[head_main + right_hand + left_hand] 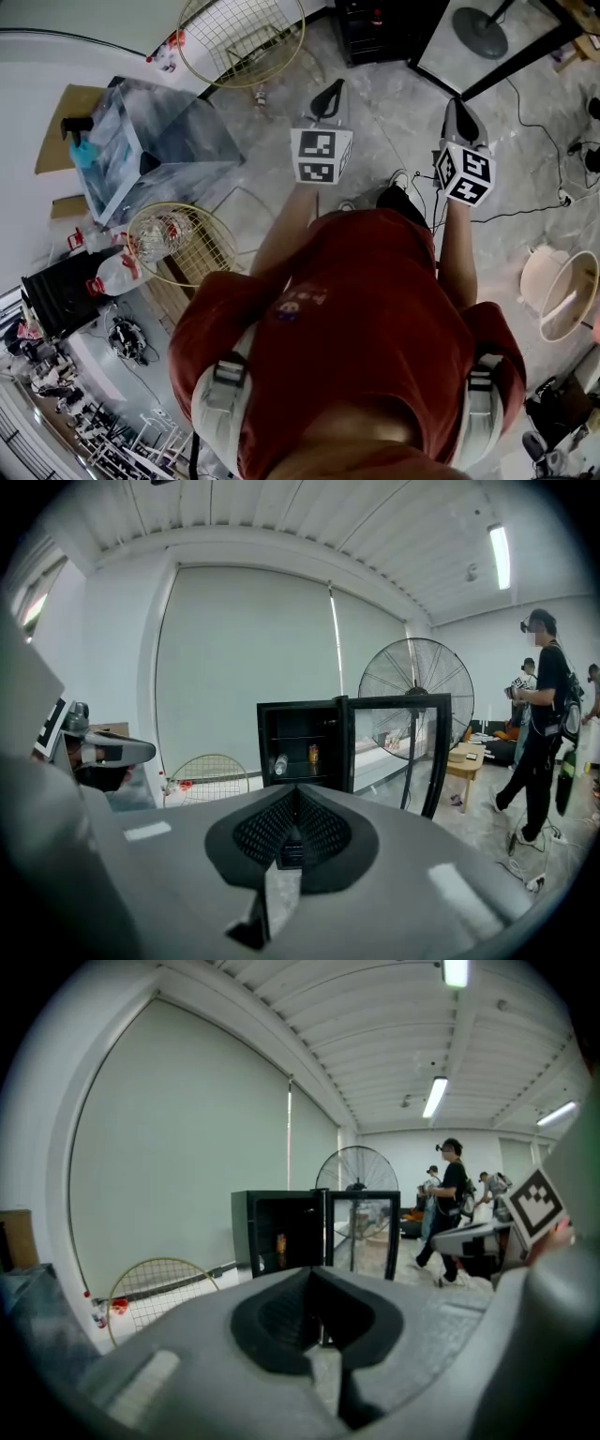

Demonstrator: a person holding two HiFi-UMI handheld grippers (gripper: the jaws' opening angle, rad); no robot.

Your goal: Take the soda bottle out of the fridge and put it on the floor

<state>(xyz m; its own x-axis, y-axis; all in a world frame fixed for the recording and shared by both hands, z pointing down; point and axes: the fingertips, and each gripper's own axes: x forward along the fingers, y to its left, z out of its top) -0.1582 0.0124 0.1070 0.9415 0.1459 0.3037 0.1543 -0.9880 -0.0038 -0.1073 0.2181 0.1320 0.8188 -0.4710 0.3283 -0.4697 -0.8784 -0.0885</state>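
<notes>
A black mini fridge [302,747] stands on the floor some way ahead, and its glass door [398,744] is swung open to the right. On its lower shelf a clear soda bottle [279,764] lies beside an orange can [313,753]. The left gripper view shows the same fridge [279,1232] and can [280,1243]. My left gripper [314,1274] and right gripper [295,794] are both shut and hold nothing. Both point at the fridge from a distance. In the head view they are held out side by side over the floor, the left gripper [328,97] and the right gripper [460,114], with the fridge [380,28] beyond.
A large standing fan [416,697] is behind the fridge door. Round wire frames [239,37] lean at the wall and lie at my left. People [542,714] stand at the right by a low wooden table [469,759]. Cables [539,202] run over the floor.
</notes>
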